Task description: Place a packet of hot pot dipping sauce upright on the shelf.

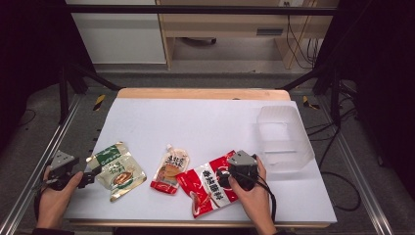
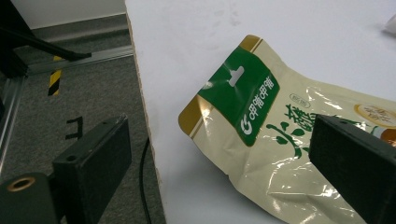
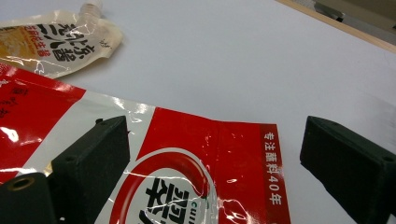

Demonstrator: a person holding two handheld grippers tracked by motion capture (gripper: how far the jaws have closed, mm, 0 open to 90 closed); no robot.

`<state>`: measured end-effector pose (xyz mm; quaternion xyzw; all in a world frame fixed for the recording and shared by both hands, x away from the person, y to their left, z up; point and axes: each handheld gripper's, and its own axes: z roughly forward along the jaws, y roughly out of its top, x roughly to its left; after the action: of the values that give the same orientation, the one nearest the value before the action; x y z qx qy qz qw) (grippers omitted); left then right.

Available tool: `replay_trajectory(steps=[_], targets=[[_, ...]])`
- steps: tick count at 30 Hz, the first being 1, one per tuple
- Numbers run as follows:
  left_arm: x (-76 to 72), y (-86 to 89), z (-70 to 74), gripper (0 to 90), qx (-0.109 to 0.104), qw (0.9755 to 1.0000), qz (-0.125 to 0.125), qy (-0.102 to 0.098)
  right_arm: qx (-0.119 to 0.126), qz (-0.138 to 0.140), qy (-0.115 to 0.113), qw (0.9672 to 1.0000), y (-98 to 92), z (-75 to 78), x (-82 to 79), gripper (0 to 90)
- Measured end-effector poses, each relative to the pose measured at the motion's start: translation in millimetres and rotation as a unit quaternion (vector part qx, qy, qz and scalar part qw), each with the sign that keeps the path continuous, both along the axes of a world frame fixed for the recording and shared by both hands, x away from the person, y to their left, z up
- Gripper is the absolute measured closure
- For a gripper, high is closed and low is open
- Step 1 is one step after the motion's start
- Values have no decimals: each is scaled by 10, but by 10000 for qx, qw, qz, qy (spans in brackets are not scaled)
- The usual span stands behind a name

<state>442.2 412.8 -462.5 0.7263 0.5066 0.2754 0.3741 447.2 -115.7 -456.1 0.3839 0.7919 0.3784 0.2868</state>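
Three pouches lie along the front of the white table (image 1: 205, 120). The cream pouch with a green top (image 1: 117, 170) is at the left. Level with its left edge, my left gripper (image 1: 89, 177) is open. In the left gripper view one jaw hangs beyond the table edge and the other is over the cream pouch (image 2: 252, 98). A red and white pouch (image 1: 205, 190) lies front centre. My right gripper (image 1: 224, 177) stands open over its right end. In the right gripper view both jaws straddle the red pouch (image 3: 196, 149), gripping nothing.
A small spouted pouch (image 1: 170, 169) lies between the other two and also appears far left in the right gripper view as the spouted pouch (image 3: 51, 42). A clear plastic container (image 1: 284, 139) stands at the right. Metal rails flank the table.
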Motion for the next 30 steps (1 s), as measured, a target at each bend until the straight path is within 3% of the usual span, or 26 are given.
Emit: replay_trajectory(steps=[5, 7, 12, 23, 24, 25, 27, 30], targets=[[49, -6, -38, 61, 94, 9998, -7, 154, 43, -42, -11, 10000, -9, 10, -11, 89], [70, -1, -58, 63, 19, 9998, 65, 178, 47, -53, 4, 10000, -13, 9, -13, 89], [100, 29, -91, 89, 57, 9996, 41, 288, 33, -56, 31, 10000, -11, 3, -1, 89], [149, -81, -111, 190, 137, 9987, -191, 454, 13, -92, 61, 9999, -20, -20, 1, 89], [153, -85, -106, 206, 149, 9985, -239, 480, 7, -101, 66, 9999, -30, -19, 0, 90], [153, -107, -107, 295, 108, 9981, -327, 510, 54, -149, 71, 9998, -45, -14, -5, 90], [135, -129, -100, 367, 158, 9974, -424, 565, 84, -161, 47, 9998, -55, -7, -5, 91], [98, -135, -62, 516, 239, 9974, -467, 490, 88, -152, 40, 9998, -52, 1, -6, 91]])
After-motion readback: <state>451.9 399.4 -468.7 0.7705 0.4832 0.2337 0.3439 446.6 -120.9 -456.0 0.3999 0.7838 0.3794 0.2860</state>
